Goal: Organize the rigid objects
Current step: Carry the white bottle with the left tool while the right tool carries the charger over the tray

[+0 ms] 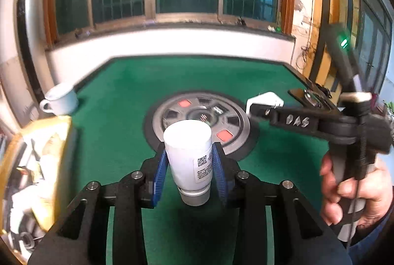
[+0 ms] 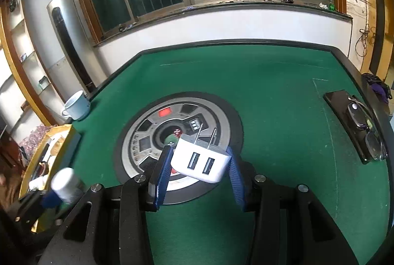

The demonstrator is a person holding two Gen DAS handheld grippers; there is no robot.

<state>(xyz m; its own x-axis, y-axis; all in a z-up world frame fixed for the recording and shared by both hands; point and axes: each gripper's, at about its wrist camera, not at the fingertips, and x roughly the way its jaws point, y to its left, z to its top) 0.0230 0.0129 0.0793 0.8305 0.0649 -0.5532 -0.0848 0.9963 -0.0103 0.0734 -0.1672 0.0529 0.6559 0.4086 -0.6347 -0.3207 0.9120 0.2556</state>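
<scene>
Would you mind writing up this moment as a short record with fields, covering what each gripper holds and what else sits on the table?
left gripper: shut on the white bottle, held clear of the table
right gripper: shut on the white USB charger, prongs pointing away from the camera
table: green felt with a round centre panel
mug: white, upright, at the far left edge
phone: dark, flat, at the right edge
glasses: lying on the phone
wooden tray: at the left edge, contents blurred

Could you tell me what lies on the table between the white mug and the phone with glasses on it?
The round hub set in the green felt, seen from the right wrist; otherwise bare between mug and phone.
</scene>
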